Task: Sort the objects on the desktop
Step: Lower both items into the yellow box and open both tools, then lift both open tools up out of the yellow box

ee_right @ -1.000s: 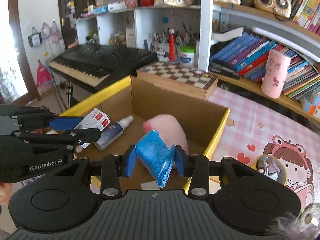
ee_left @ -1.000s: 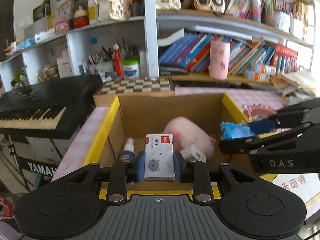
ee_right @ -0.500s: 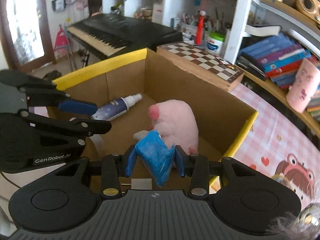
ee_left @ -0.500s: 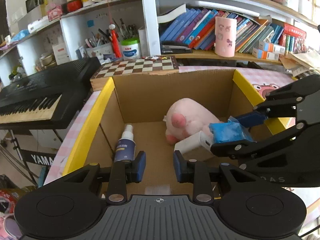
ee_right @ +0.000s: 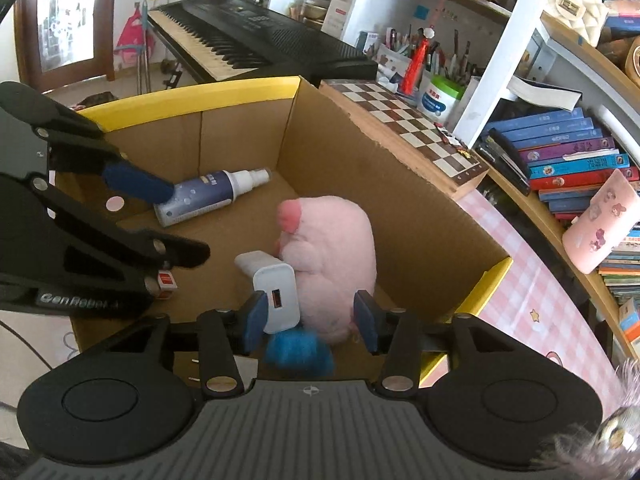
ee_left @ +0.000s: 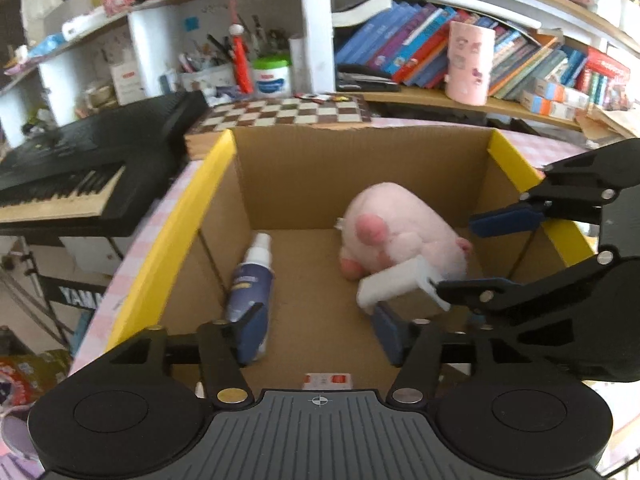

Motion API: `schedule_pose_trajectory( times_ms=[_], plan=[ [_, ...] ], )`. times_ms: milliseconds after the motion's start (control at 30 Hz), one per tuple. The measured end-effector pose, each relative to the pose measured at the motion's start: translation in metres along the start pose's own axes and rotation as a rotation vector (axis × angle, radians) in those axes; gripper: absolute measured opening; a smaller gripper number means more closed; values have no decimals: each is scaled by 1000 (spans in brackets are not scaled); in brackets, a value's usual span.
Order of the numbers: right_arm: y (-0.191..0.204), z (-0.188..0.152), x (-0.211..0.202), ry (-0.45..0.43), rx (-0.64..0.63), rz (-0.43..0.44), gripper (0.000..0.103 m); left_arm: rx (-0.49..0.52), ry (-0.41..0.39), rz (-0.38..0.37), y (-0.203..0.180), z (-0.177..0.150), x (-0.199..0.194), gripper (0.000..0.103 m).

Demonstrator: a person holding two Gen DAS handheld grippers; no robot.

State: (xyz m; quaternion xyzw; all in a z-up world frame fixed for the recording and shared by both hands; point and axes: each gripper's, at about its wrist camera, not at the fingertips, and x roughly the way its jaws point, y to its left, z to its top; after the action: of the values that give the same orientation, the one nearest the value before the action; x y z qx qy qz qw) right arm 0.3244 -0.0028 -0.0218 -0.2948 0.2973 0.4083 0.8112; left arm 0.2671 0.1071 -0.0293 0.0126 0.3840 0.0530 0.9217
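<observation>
Both grippers hang over a cardboard box with yellow rims (ee_left: 168, 240) (ee_right: 192, 94). Inside lie a pink plush toy (ee_left: 394, 236) (ee_right: 332, 236), a spray bottle (ee_left: 250, 280) (ee_right: 208, 196), a white charger (ee_left: 394, 286) (ee_right: 274, 286), a small red-and-white box (ee_left: 327, 380) (ee_right: 166, 280) and a blue packet (ee_right: 300, 350). My left gripper (ee_left: 318, 334) is open and empty above the small box. My right gripper (ee_right: 306, 318) is open, with the blue packet just below its jaws and free of them. Each gripper shows in the other's view: the right gripper (ee_left: 480, 258), the left gripper (ee_right: 172, 222).
A chessboard (ee_left: 288, 114) (ee_right: 404, 128) lies behind the box. A black keyboard (ee_left: 80, 168) (ee_right: 248, 36) stands to the left. Shelves with books (ee_left: 420, 56) (ee_right: 568, 160) and a pink cup (ee_left: 468, 64) (ee_right: 600, 220) line the back. A pink checked tablecloth (ee_right: 532, 304) covers the desk to the right.
My left gripper opened and the small red-and-white box dropped into the cardboard box. My right gripper then opened and the blue packet fell below its jaws. Both grippers moved lower over the box.
</observation>
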Motion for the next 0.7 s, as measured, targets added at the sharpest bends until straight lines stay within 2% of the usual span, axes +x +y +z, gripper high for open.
schedule_pose_trajectory(
  times_ms=[33, 200, 267, 333, 433, 700],
  plan=[
    [0, 1, 1, 1, -2, -1, 47, -3, -2, 11, 1, 0, 0, 71],
    [-1, 1, 0, -13, 16, -10, 53, -16, -43, 3, 6, 0, -11, 73],
    [-2, 0, -5, -35, 40, -15, 54, -9, -75, 36, 6, -1, -18, 84],
    [-1, 0, -9, -53, 57, -37, 59, -12, -107, 54, 7, -1, -25, 88],
    [-2, -1, -17, -82, 104, -54, 66, -30, -135, 37, 11, -1, -34, 89],
    [6, -5, -44, -129, 163, -126, 71, -23, -199, 21, 9, -7, -61, 92]
  ],
)
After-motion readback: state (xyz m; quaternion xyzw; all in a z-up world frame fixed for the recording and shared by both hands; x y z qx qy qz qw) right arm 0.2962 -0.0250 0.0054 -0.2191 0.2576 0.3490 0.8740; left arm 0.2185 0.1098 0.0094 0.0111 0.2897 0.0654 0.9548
